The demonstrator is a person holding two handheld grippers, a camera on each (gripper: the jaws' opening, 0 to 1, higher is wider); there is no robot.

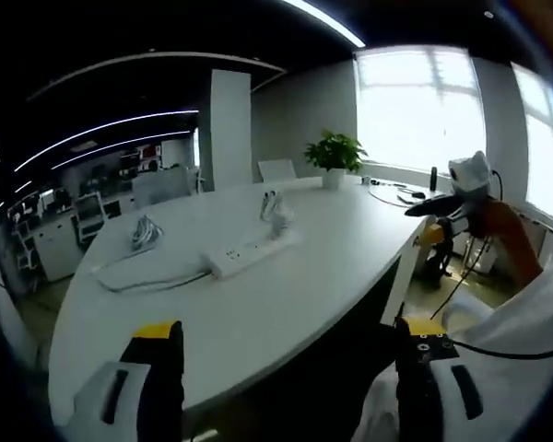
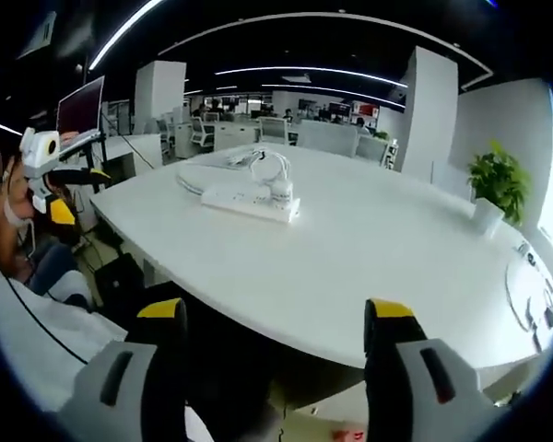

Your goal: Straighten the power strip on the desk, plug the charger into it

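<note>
Both the left gripper [image 1: 281, 345] and the right gripper [image 2: 276, 322] hang released and empty before the desk [image 2: 387, 249], where the power strip [image 1: 249, 255] lies beside the charger [image 1: 275, 216].

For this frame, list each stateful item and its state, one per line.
White power strip: flat on the white desk, nothing plugged in.
White charger with coiled cable: resting beside the strip, unplugged.
Left gripper: open, empty.
Right gripper: open, empty.
</note>
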